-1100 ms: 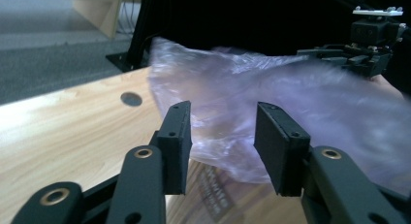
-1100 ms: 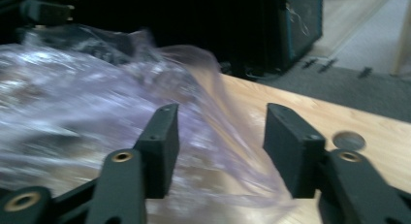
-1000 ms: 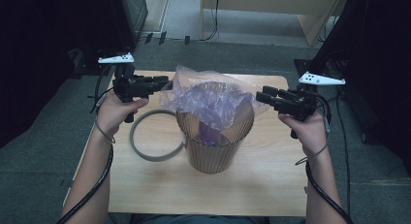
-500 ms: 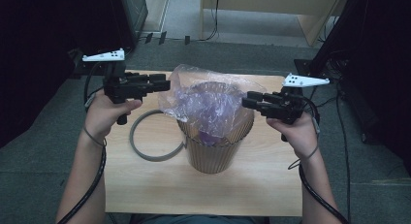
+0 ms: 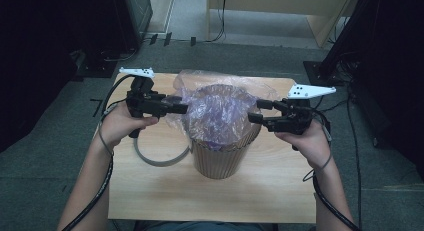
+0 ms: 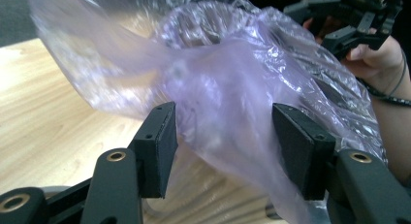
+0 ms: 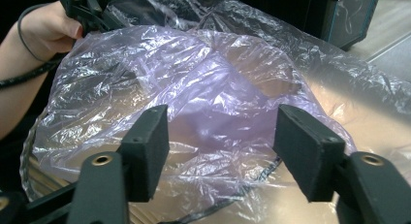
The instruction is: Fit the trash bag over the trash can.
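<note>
A brown ribbed bin (image 5: 225, 153) is seen standing on the wooden table (image 5: 150, 196), and a thin purple plastic bag (image 5: 220, 111) is placed inside it, with its loose edge spread over the rim.

The left gripper (image 5: 181, 108) is held at the left side of the bin, pointing toward it. Its jaws have just been opening and are now set apart. In the left gripper view, the bag (image 6: 228, 88) is seen directly in front of the left gripper (image 6: 223, 136), and a fold of the film hangs between the two black pads (image 6: 157, 146). The film seems to lie close to the right pad, but it is not squeezed by the pads.

The right gripper (image 5: 256, 111) is held at the opposite side of the bin, also pointing toward it, so the bin and bag are found between the two grippers. Its jaws have also just been opening and are apart. In the right gripper view, the crumpled bag (image 7: 194, 88) is spread just ahead of the right gripper (image 7: 220, 136) and behind the gap of its jaws; it is not clamped.

A grey ring (image 5: 155, 158) is lying flat on the table, below the left gripper and just beside the bin. Part of it is covered by the left hand (image 5: 120, 128). The right hand (image 5: 310, 143) is seen behind the right gripper.
</note>
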